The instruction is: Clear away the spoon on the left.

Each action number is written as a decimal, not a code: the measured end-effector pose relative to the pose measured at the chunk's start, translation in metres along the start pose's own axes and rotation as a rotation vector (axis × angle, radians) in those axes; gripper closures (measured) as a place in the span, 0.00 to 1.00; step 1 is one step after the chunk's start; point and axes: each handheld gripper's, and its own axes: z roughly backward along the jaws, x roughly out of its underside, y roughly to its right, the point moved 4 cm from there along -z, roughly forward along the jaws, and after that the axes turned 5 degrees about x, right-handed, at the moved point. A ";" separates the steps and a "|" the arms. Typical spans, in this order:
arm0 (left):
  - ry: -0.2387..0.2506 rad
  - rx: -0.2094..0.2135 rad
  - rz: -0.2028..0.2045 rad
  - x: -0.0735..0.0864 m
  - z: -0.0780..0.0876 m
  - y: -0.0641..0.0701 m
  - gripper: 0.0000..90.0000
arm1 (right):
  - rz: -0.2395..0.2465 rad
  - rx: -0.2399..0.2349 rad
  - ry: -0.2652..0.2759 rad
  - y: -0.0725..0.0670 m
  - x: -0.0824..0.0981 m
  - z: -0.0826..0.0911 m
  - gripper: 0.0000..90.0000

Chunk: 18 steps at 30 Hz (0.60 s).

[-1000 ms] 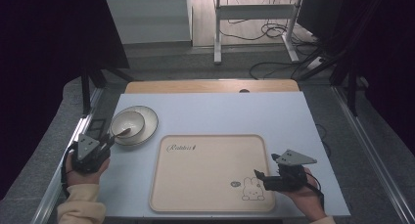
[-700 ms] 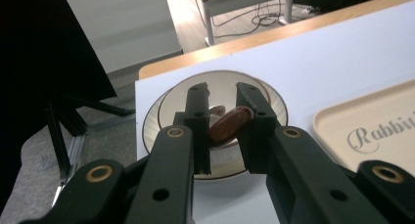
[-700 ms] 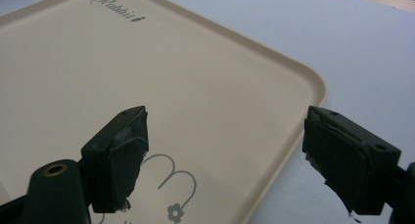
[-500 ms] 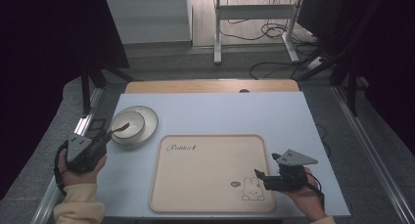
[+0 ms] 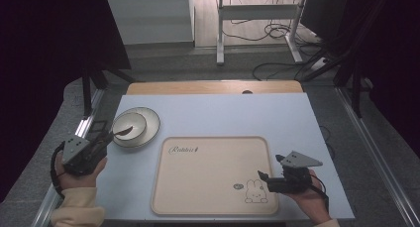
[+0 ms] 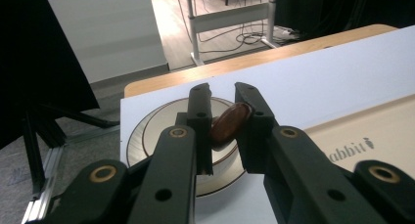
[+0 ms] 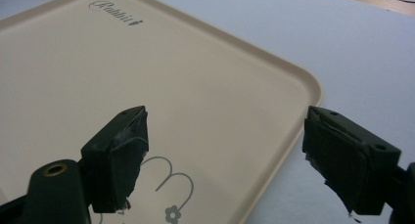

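Spoon (image 6: pixel 230 123) between closed left tongs (image 6: pixel 223 94), above bowl (image 6: pixel 147 131)

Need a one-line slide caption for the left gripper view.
Left hand-held gripper shut on a brown spoon above the bowl beside the tray.

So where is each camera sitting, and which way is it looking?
High view: sits above the table, looking forward and down; both hands show, with the left gripper and right gripper.
Left gripper view: rides the left gripper, looking past the brown spoon in its jaws to the bowl.
Right gripper view: rides the right gripper, whose jaws stand open over the tray.
Shared: all three show the tray with its writing.
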 end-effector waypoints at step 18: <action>0.035 0.078 -0.031 -0.020 0.009 0.022 0.94 | -0.002 0.002 0.002 0.000 0.000 0.001 0.19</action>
